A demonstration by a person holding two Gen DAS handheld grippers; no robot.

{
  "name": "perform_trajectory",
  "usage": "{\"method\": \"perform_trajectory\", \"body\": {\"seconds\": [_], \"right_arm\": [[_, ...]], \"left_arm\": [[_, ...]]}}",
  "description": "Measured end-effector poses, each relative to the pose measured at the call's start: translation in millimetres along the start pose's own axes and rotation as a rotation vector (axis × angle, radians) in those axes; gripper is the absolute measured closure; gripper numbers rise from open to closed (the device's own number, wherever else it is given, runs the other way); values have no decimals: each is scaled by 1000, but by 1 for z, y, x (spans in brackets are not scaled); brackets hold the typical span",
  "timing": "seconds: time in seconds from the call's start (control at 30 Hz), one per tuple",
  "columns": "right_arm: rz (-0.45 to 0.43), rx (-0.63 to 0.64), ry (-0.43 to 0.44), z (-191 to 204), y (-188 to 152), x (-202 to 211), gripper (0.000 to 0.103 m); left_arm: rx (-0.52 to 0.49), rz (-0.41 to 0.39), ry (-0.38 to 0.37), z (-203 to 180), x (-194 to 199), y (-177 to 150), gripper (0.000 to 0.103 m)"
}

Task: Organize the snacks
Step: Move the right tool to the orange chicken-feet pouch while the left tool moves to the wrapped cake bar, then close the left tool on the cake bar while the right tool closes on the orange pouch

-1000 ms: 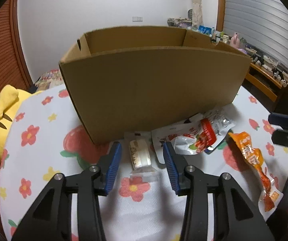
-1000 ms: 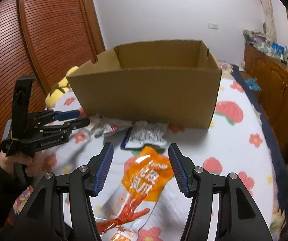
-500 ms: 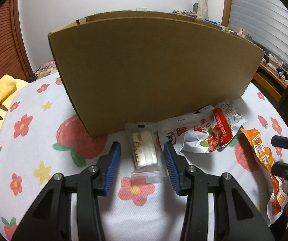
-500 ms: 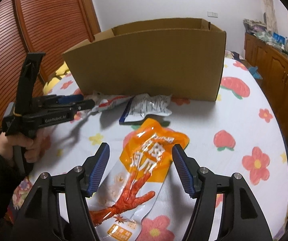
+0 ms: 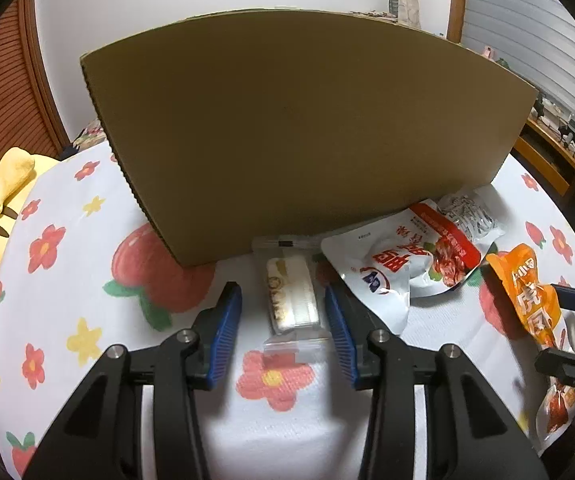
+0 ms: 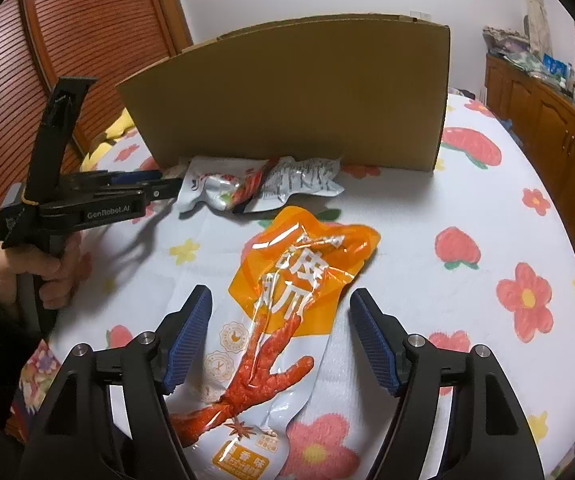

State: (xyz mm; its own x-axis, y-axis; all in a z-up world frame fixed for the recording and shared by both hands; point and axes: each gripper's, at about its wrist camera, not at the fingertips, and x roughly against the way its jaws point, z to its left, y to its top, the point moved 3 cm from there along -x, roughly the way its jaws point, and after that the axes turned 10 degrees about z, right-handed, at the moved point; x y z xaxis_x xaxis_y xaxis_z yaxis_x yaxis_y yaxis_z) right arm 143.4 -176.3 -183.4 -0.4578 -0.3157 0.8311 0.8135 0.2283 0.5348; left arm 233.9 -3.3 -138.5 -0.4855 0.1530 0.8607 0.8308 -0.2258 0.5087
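Cake packet (image 5: 292, 295) between left tool (image 5: 283, 320) pads (untouched, gaping).

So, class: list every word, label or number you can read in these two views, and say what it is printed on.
"GenRobot.AI": on the left gripper.
Orange chicken-feet packet: large Chinese characters, creased by glare; small print unreadable.
White-and-red packet: Chinese characters, upside down; unreadable.
Clear-wrapped cake: emblem too blurred.

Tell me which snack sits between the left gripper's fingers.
The small clear-wrapped cake, lying lengthwise inside the open left gripper. The white-and-red pouch, silver pack and orange pouch all lie off to its right.
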Motion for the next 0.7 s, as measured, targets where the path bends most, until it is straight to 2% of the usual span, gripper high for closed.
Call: {"method": "perform_trajectory", "body": {"seconds": [0.33, 0.5, 0.7], "right_arm": [[-3, 43, -66, 9, -3, -5, 24], [-16, 77, -114, 15, -8, -6, 21], [-19, 98, -141, 21, -10, -10, 20]], "left_arm": [[-1, -3, 1, -1, 1, 0, 68], [-14, -6, -3, -3, 2, 1, 82], [-15, -13, 1, -6, 5, 1, 84]]}}
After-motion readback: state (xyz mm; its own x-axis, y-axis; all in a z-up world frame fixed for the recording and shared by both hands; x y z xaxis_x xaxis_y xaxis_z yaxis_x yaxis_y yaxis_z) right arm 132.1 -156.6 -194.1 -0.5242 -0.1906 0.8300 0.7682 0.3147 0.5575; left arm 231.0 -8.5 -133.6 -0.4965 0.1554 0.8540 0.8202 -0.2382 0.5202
